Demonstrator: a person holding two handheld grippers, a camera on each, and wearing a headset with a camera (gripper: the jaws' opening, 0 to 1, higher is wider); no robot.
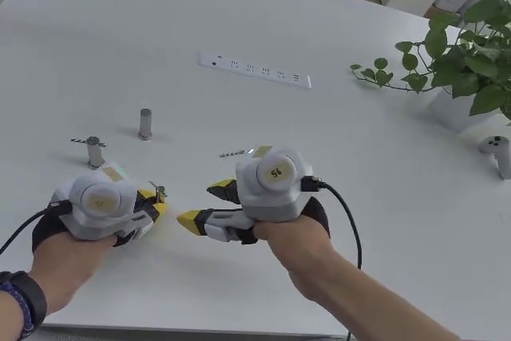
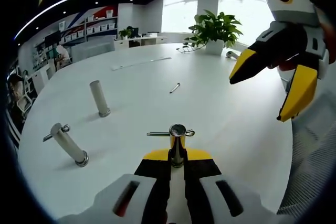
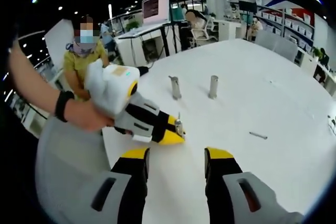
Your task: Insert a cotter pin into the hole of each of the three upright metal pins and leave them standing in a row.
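And the left hand-held gripper (image 2: pixel 177 157) clamps its metal pin (image 2: pixel 177 139) upright on the table (image 2: pixel 131 103) to steady the cotter pin (image 2: pixel 157 134) through its hole, while the right hand-held gripper (image 3: pixel 176 157) gapes empty just beside that pin, with the bare pin (image 1: pixel 145 124) and loose cotter pin (image 1: pixel 233 152) waiting beyond it.

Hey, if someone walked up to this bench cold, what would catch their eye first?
On the white table, the white left tool with yellow-tipped jaws clamps an upright silver metal pin that has a wire cotter pin through its top, while the matching right tool faces it, open. Behind stand a second silver pin with its cotter fitted and a bare silver pin; a loose cotter pin lies to their right.
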